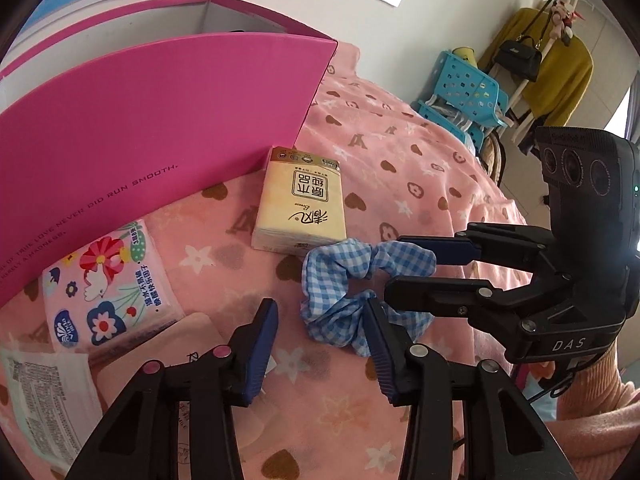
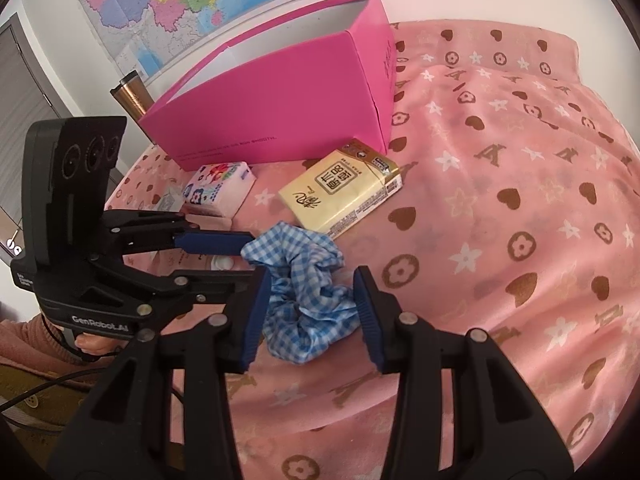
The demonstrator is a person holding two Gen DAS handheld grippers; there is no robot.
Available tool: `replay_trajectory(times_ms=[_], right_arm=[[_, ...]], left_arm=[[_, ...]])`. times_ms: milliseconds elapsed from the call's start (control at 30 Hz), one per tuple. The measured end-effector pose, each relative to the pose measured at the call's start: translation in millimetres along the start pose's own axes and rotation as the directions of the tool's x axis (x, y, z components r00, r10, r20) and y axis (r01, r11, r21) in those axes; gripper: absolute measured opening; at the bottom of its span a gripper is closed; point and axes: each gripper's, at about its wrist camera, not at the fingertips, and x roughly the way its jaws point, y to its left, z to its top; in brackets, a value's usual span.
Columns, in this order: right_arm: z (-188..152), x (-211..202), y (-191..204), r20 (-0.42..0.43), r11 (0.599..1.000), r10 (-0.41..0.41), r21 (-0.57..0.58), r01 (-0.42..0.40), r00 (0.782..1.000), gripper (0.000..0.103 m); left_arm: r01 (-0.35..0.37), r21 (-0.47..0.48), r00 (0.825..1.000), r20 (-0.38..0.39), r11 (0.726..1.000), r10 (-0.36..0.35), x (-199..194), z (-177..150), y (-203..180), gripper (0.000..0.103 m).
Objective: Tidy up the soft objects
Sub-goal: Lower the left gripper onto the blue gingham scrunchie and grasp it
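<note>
Taking the box [image 2: 276, 108] as landmark: on the blanket [image 2: 500, 208] with it, just before its front wall, two tissue packs [image 2: 344, 192] [image 2: 218, 192] side by side; nearer still, the scrunchie [image 2: 304, 300]; behind its left end, a tumbler [image 2: 132, 96].

Left gripper [image 1: 322, 316] low, jaws wide apart, one blue pad [image 1: 378, 344] touching cloth. Right gripper [image 2: 312, 300] low too, jaws wide apart, pointing across left one. Nothing squeezed by either.
</note>
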Motion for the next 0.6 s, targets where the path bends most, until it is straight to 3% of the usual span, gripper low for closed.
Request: replay_trajectory(times_ms=[433,600], right_arm=[[-2.3,0.2,-1.7,0.006,1.0,-0.003,0.009,0.003,1.0,0.045],[-1.6,-0.5,-2.0,0.012,1.0,0.001,0.005,-0.001,1.0,0.028]], left_arm=[[-0.003,0.012,1.0,-0.002,1.0,0.003,2.3,-0.1,-3.4,0.043],[0.009,0.01,1.0,-0.003,1.0,-0.009,3.9,1.5,-4.4,0.043]])
